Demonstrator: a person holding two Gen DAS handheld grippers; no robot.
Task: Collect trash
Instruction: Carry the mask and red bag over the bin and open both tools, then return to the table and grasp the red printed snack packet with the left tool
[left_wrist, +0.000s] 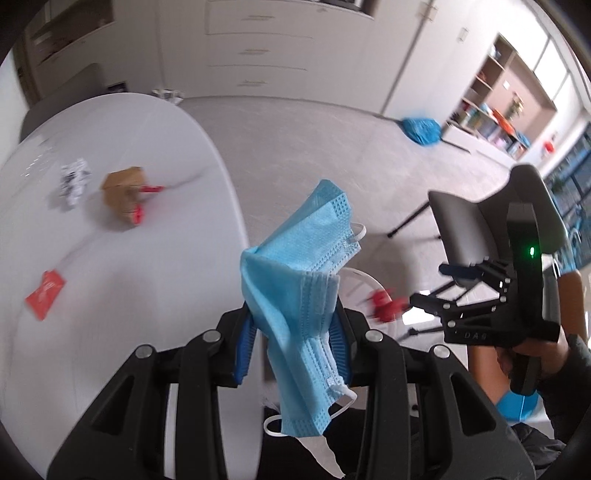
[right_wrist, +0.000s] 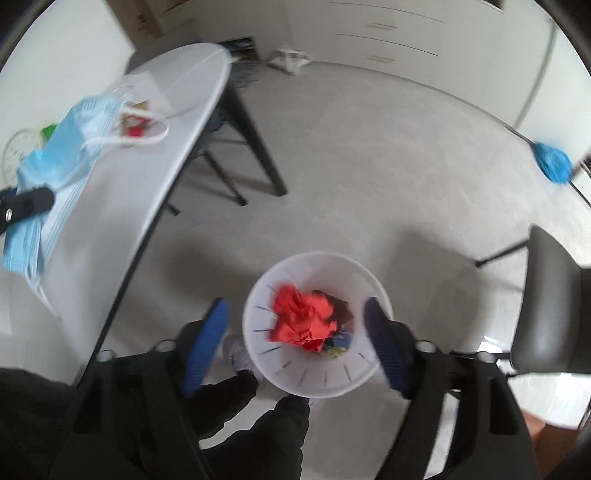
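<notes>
My left gripper (left_wrist: 291, 326) is shut on a light blue face mask (left_wrist: 295, 266), which hangs crumpled between the blue pads past the edge of the white table (left_wrist: 166, 258). The mask (right_wrist: 66, 147) also shows in the right wrist view. My right gripper (right_wrist: 295, 305) stands open above a white bin (right_wrist: 317, 384) on the floor, nothing between its fingers. A crumpled red wrapper (right_wrist: 303, 321) lies in the bin with other scraps. On the table rest crumpled printed paper (left_wrist: 74, 181), a small brown box (left_wrist: 125, 195) and a red packet (left_wrist: 44, 293).
A grey chair (right_wrist: 546, 306) stands right of the bin. The table's dark legs (right_wrist: 258, 147) are behind the bin. A blue-headed mop (left_wrist: 421, 129) lies on the grey floor farther off. A person's dark legs and a shoe (right_wrist: 236, 350) are beside the bin.
</notes>
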